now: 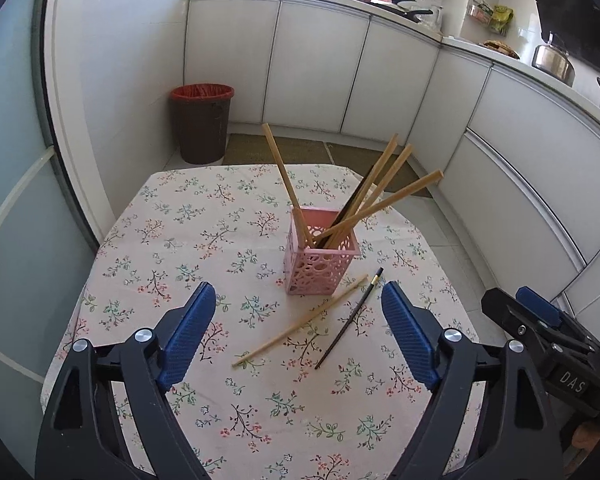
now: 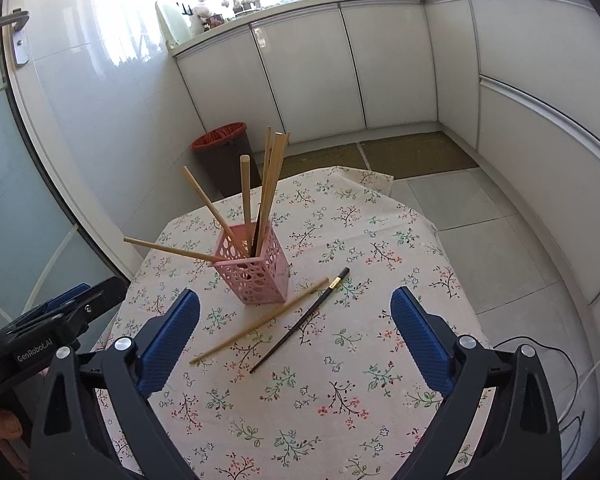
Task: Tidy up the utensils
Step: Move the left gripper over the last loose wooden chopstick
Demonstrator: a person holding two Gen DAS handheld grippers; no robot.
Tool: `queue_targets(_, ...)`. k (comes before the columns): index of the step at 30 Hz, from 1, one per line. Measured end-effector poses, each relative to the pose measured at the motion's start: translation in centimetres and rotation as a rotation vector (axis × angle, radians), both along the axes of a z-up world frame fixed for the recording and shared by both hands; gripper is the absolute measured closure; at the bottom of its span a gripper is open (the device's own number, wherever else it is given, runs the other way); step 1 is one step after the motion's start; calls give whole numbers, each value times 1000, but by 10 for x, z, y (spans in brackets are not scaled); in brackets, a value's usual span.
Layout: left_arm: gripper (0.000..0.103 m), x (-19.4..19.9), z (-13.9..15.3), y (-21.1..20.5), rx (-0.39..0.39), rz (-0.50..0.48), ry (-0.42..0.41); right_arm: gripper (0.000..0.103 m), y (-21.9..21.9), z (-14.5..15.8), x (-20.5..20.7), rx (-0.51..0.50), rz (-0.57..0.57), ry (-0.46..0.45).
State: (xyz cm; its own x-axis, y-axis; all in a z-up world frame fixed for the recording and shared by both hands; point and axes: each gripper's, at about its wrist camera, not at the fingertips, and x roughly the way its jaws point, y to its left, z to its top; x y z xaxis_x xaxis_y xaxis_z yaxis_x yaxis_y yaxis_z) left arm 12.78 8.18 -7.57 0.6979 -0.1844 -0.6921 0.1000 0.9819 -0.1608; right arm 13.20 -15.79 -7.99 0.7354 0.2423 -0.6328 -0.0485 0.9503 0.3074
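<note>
A pink perforated holder (image 1: 320,256) (image 2: 256,268) stands mid-table with several wooden chopsticks and one dark one leaning in it. A loose wooden chopstick (image 1: 300,322) (image 2: 260,322) and a loose black chopstick (image 1: 350,318) (image 2: 300,320) lie side by side on the cloth in front of the holder. My left gripper (image 1: 298,332) is open and empty, hovering above the table near the loose chopsticks. My right gripper (image 2: 296,336) is open and empty, also above them. The right gripper also shows at the right edge of the left wrist view (image 1: 540,320).
The small table has a floral cloth (image 1: 204,240) (image 2: 380,240). A brown bin with a red liner (image 1: 202,120) (image 2: 224,152) stands on the floor behind it. White kitchen cabinets (image 1: 316,64) curve around the back and right. A cable (image 2: 560,364) lies on the floor.
</note>
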Motion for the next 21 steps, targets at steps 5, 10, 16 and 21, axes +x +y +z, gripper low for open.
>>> queue_targets(5,9,6,-18,-3,42,-48,61,8,-5,-7,-8,-3,5,6)
queue_targets(10,7,28,-52,14,68,-29,212,7,-16,-40,-17,-9,8,117)
queue_targets(16,7,45,-109,18,181,-75,394,7,-15,-81,-21,-51,33,264)
queue_targets(21,7,46,-143,9,269,-189,416,7,-12,-90,-25,-57,52,292)
